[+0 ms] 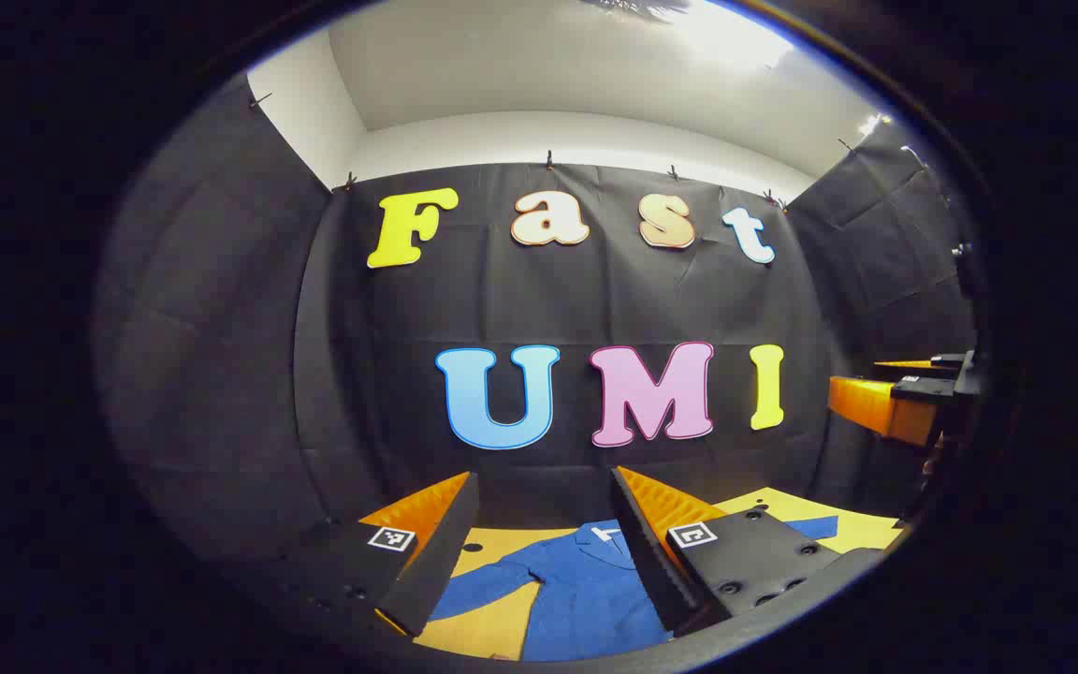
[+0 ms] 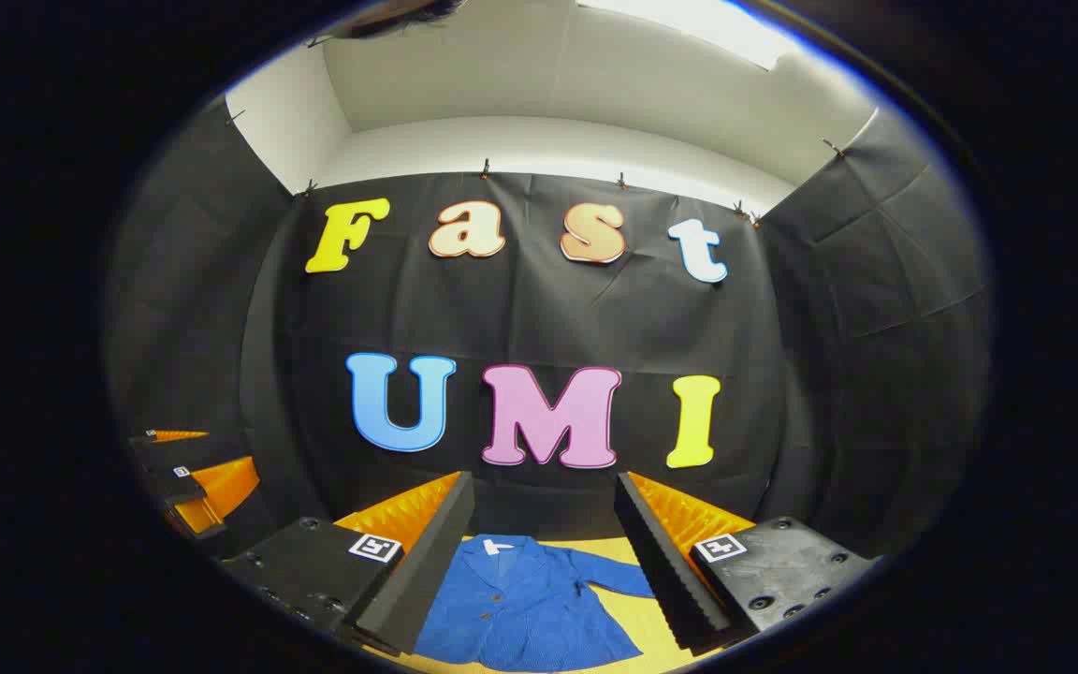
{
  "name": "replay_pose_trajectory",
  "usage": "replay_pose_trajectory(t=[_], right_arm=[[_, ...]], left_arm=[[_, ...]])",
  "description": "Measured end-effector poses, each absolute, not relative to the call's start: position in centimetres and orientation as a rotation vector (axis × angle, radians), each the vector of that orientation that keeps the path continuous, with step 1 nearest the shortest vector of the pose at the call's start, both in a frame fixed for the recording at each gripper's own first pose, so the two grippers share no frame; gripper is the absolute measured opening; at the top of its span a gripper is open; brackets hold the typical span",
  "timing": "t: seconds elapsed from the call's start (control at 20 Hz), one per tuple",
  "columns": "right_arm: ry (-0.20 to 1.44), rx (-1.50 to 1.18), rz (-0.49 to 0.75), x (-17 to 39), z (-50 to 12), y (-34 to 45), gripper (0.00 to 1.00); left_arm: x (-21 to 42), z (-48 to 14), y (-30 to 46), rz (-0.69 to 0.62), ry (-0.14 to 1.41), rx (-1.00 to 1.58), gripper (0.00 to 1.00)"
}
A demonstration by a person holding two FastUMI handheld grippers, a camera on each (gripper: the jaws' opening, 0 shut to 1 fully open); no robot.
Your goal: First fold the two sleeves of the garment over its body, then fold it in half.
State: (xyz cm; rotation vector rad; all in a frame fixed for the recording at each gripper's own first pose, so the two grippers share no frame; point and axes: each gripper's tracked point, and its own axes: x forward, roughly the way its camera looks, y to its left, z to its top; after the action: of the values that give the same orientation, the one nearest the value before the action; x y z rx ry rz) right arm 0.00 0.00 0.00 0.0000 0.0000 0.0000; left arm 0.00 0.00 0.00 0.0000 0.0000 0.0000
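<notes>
A blue jacket (image 1: 576, 590) lies flat on a yellow table (image 1: 492, 627), collar toward the far wall, both sleeves spread outward. In the left gripper view my left gripper (image 1: 539, 552) hangs open above it, with nothing between its fingers. The right gripper view has the same jacket (image 2: 530, 604) below my right gripper (image 2: 539, 562), which is open too and holds nothing. One sleeve (image 2: 619, 573) reaches toward the right finger. The right gripper (image 1: 904, 398) also appears at the right edge of the left gripper view, and the left gripper (image 2: 188, 482) at the left edge of the right gripper view.
The booth's black cloth wall (image 1: 548, 309) stands behind the table, with side walls left and right. The yellow table top (image 2: 651, 637) extends around the jacket.
</notes>
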Motion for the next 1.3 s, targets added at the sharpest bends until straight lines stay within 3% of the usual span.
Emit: replay_pose_trajectory(t=[0.15, 0.2, 0.35, 0.4, 0.6, 0.7, 0.85, 1.25, 1.3], right_arm=[[-0.008, -0.017, -0.025, -1.7, 0.2, 0.5, 0.97], [-0.003, -0.027, -0.032, -2.1, -0.1, 0.4, 0.91], [0.012, -0.024, -0.057, -3.3, -0.3, 0.3, 0.91], [0.018, -0.02, -0.067, -3.5, -0.3, 0.1, 0.97], [0.028, -0.027, -0.1, -4.4, -0.3, -1.4, 0.93], [0.022, -0.034, -0.128, -4.4, -0.7, -2.6, 0.99], [0.031, -0.029, -0.128, -3.3, -1.2, -3.2, 0.99], [0.028, -0.037, -0.115, -1.9, -1.9, -3.3, 0.99], [0.042, -0.036, -0.109, -1.8, -2.5, -3.2, 0.94]], left_arm=[[-0.6, 0.2, 0.6, -0.02, -0.017, 0.0, 0.81], [-0.8, 0.2, 0.8, -0.021, -0.018, -0.003, 0.8], [-1.3, 0.4, 1.4, -0.022, -0.028, -0.031, 0.79], [-1.6, 0.4, 1.4, -0.028, -0.03, -0.043, 0.81], [-1.8, -0.6, 1.0, -0.043, -0.014, -0.055, 0.81], [-2.0, -0.9, 1.0, -0.035, -0.002, -0.045, 0.81], [-1.8, -0.8, 1.4, -0.004, -0.004, -0.041, 0.8], [-0.3, -1.5, 0.2, -0.028, 0.018, -0.032, 0.81], [0.0, -1.6, 0.0, -0.03, 0.014, -0.033, 0.81]])
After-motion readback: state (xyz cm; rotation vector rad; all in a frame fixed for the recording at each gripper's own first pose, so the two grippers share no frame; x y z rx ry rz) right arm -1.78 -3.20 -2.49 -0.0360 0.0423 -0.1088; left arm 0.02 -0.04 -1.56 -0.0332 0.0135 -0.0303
